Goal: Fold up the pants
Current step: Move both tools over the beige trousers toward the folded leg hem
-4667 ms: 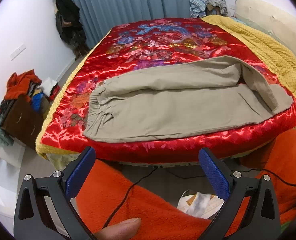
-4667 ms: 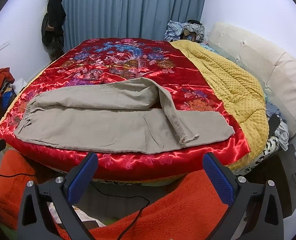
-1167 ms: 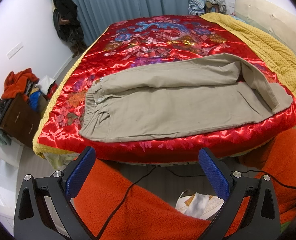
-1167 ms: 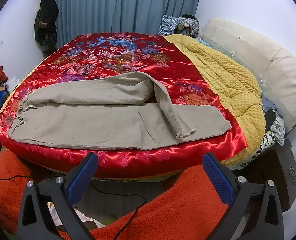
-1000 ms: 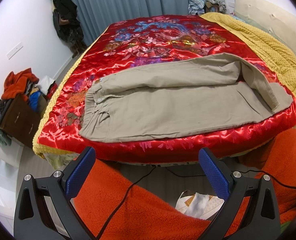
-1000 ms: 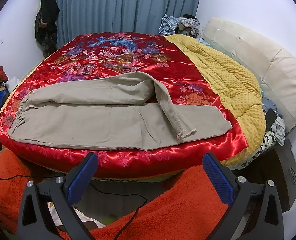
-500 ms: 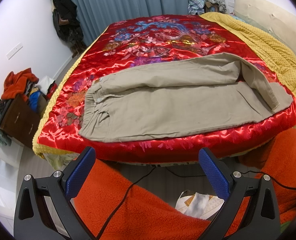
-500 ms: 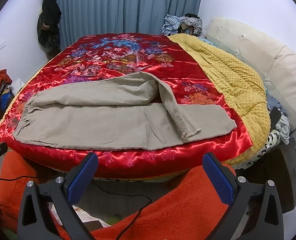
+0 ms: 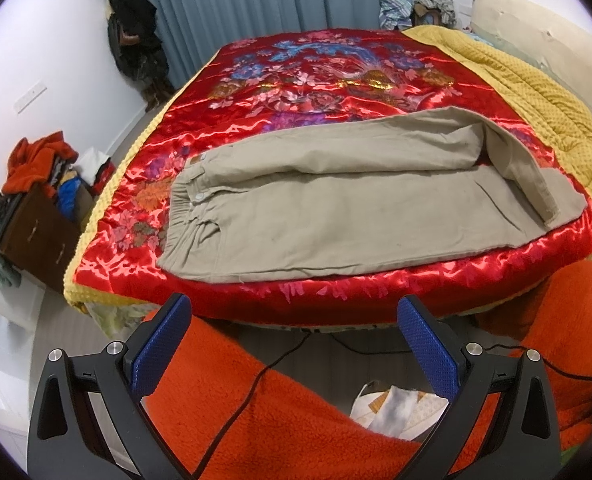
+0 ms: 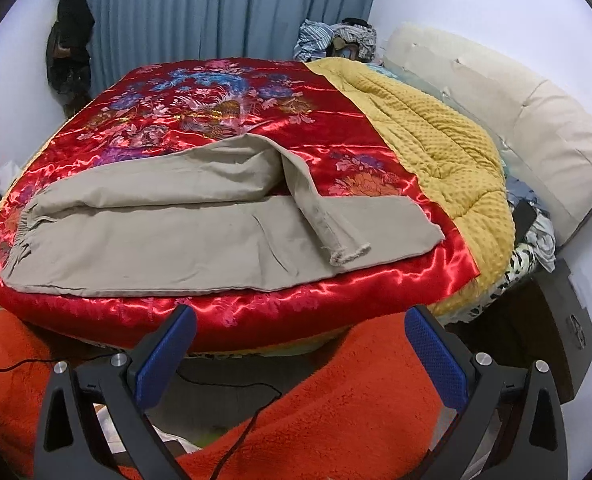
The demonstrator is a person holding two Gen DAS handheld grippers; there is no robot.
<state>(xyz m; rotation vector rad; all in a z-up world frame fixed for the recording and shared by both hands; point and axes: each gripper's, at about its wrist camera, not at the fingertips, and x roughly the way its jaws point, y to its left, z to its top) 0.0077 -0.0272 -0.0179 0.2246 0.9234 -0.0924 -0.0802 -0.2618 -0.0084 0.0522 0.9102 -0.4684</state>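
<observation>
Beige pants (image 9: 335,216) lie flat near the front edge of the bed on a red satin floral quilt (image 9: 315,76), waistband to the left, legs to the right. The far leg's end is bent back across the near leg, its frayed cuff (image 10: 345,254) on top. The pants also show in the right wrist view (image 10: 176,236). My left gripper (image 9: 294,320) is open and empty, held off the bed in front of the pants' middle. My right gripper (image 10: 299,330) is open and empty, in front of the bed edge below the cuff.
A yellow blanket (image 10: 435,140) covers the bed's right side by a cream headboard (image 10: 535,128). Orange fleece (image 9: 276,412) and a black cable (image 9: 256,384) lie below the grippers. A dark nightstand (image 10: 551,320) stands at right; a cluttered cabinet (image 9: 36,232) at left.
My right gripper has moved closer to the bed and lower, so the pants' cuff looms larger. The left gripper and the pants have stayed put.
</observation>
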